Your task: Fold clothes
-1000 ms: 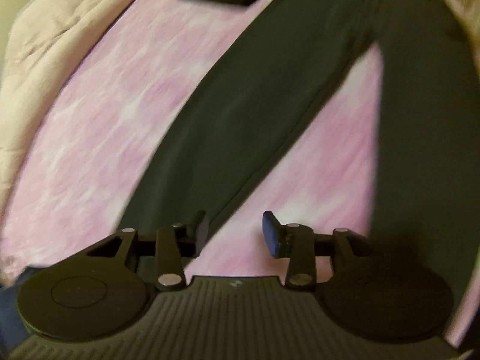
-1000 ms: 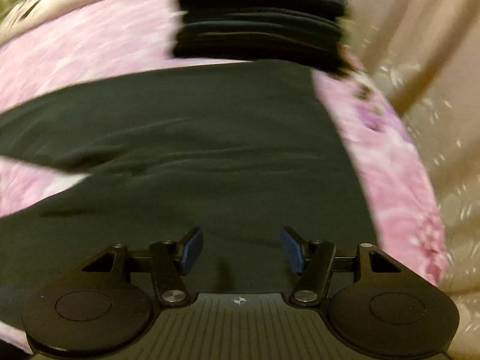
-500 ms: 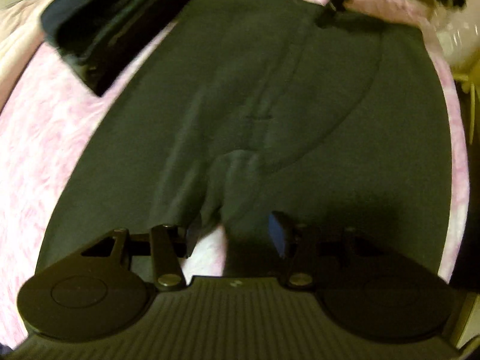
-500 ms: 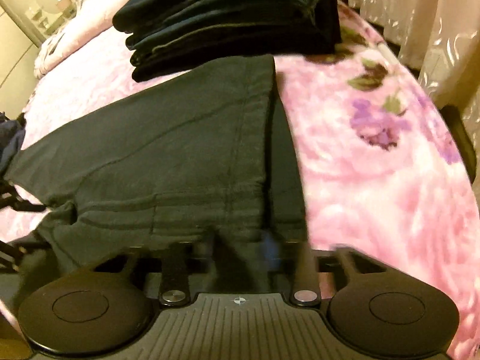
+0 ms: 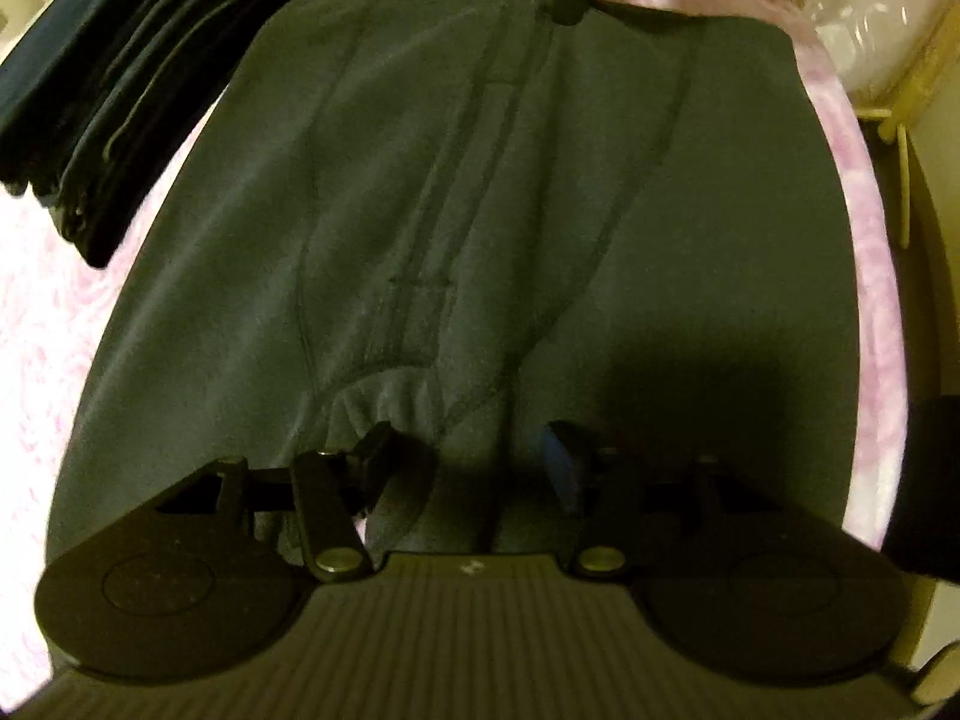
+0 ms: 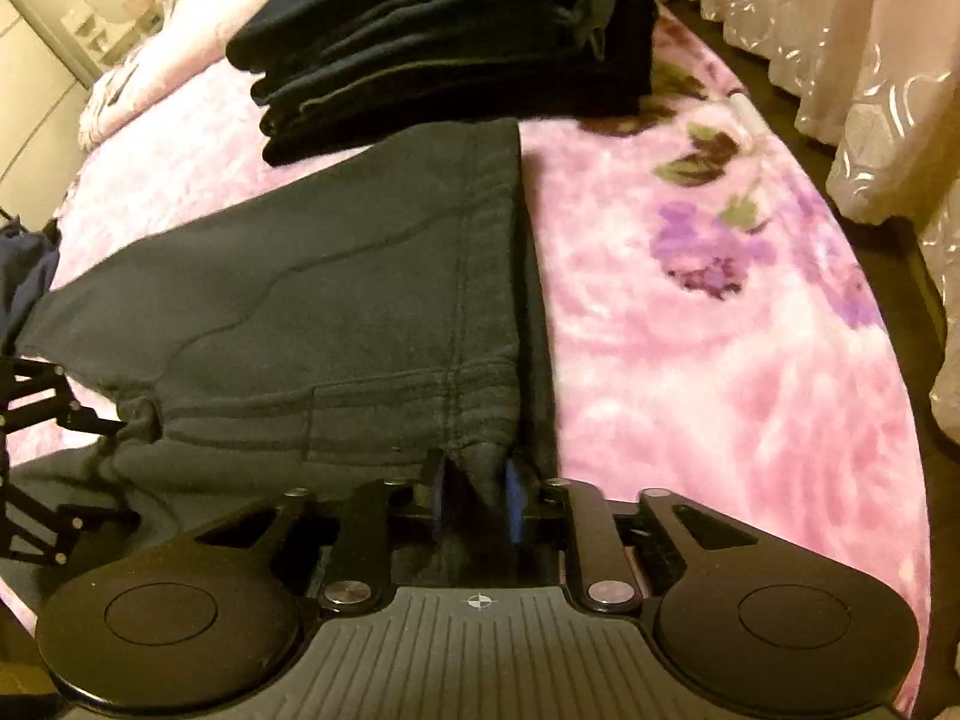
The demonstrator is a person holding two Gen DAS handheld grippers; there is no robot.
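No readable text, labels, brands or numbers anywhere in either view.

Items counted:
- Dark grey trousers (image 6: pixel 336 300), laid flat on the bed: one pair.
- Stack of folded dark garments (image 6: pixel 444 54), at the far end: one; its pieces could not be counted.
- Pink floral blanket (image 6: pixel 720 360): one.
- Hand-held grippers: two, left hand-held gripper (image 5: pixel 468 462) and right hand-held gripper (image 6: pixel 474 492).
- Pale curtain (image 6: pixel 840 60), far right: one.

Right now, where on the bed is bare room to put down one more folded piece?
Free: the pink floral blanket between the dark trousers and the curtain. Crowded: the far side, where the folded stack sits against the trousers' edge.
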